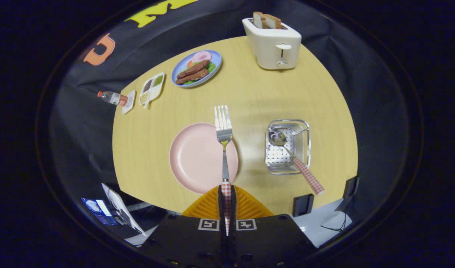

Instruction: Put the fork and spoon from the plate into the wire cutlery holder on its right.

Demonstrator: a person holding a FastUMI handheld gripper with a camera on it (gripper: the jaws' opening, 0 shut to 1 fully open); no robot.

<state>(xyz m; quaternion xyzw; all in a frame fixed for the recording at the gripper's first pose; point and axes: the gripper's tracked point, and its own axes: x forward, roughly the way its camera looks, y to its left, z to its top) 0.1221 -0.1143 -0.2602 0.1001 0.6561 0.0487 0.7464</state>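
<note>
My gripper [226,187] is shut on the checked handle of the fork [224,138], both fingers pressing on it. The fork's metal shaft and tines reach straight ahead of the fingers, over the right side of the pink plate [192,158], and it looks lifted above it. The plate lies bare on the wooden table. To the plate's right stands the wire cutlery holder [304,130], with the spoon [294,160] inside it. The spoon's bowl rests at the holder's far left corner and its checked handle sticks out over the near rim.
A white toaster [275,45] with bread in its slots stands at the table's far side. A blue plate of food [216,64], a divided snack tray [151,88] and a lying bottle [113,98] sit at the far left. The table's near edge lies just ahead of the fingers.
</note>
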